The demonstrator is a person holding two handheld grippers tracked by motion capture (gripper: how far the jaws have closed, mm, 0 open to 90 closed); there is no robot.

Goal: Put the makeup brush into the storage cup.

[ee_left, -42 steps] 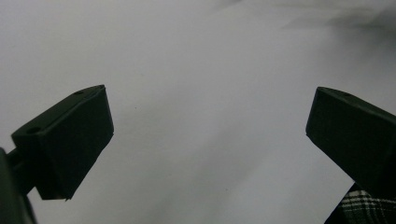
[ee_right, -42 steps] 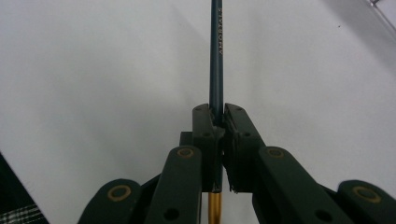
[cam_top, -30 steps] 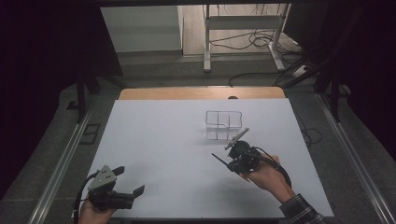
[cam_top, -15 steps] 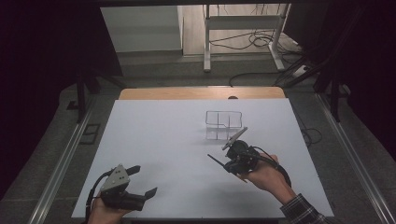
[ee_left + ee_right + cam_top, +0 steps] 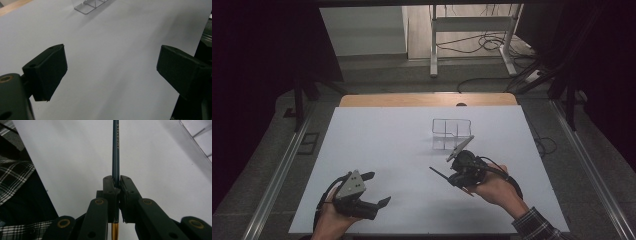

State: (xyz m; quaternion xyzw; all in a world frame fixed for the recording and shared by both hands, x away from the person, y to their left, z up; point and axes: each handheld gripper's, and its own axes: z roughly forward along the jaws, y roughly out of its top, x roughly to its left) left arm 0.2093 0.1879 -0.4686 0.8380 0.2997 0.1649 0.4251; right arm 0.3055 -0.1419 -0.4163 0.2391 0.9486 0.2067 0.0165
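Your left gripper hovers at the near left of the white table, its jaws spread wide with nothing between them, though they have just been closing a little. Ahead of it, at the far right, stands the clear plastic organizer. Your right gripper sits near right, just in front of that organizer, clamped tight on a dark blue pencil. The pencil runs through the jaws, its long end pointing left across the table, its gold end behind the pads.

Matt white tabletop; clear glossy plastic organiser; smooth dark-blue pencil, gold end.
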